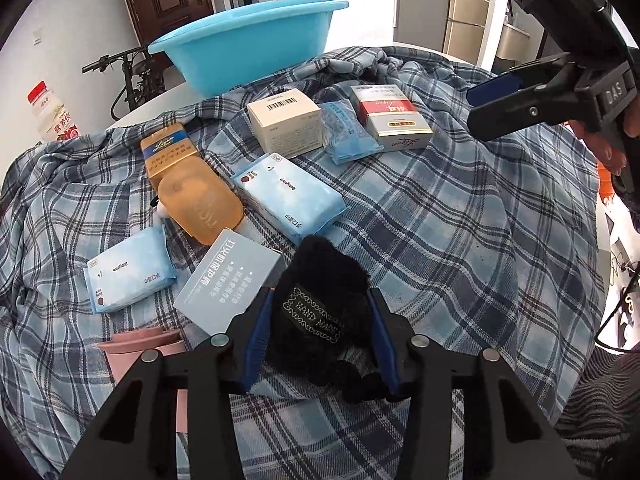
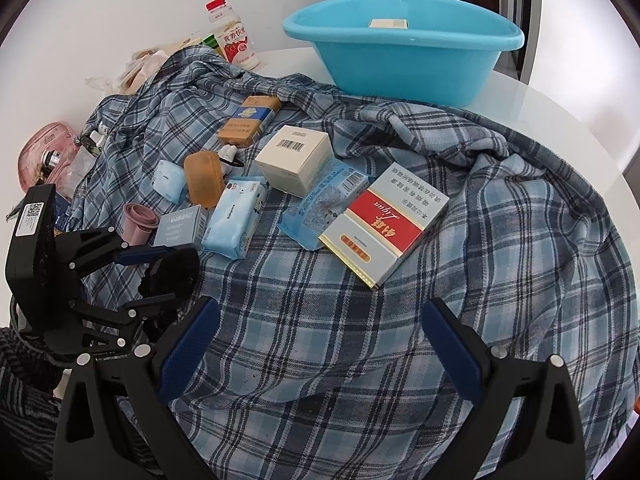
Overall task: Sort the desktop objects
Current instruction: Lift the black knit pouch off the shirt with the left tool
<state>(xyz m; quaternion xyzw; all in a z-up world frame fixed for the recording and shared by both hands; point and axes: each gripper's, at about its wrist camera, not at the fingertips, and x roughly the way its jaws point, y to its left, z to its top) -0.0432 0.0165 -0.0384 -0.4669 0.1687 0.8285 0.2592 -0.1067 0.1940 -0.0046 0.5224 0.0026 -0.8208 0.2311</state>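
While the left gripper point(image 1: 320, 300) clamps its blue pads on a black fuzzy item point(image 1: 320, 312) bearing a "HAND MADE" label, the right gripper point(image 2: 320, 340) hangs with its jaws spread wide and nothing between them, over bare plaid cloth point(image 2: 500, 240). The fuzzy item sits at the near edge of the cloth, just beside a grey-blue box point(image 1: 228, 280). Further back lie two pale blue tissue packs point(image 1: 288, 196), an amber soap case point(image 1: 200, 204), a gold carton point(image 1: 168, 152), a white barcoded box point(image 1: 286, 120) and a red-and-silver carton point(image 2: 384, 228). A blue basin point(image 2: 404, 48) stands at the far side, a small box point(image 2: 389, 23) inside it
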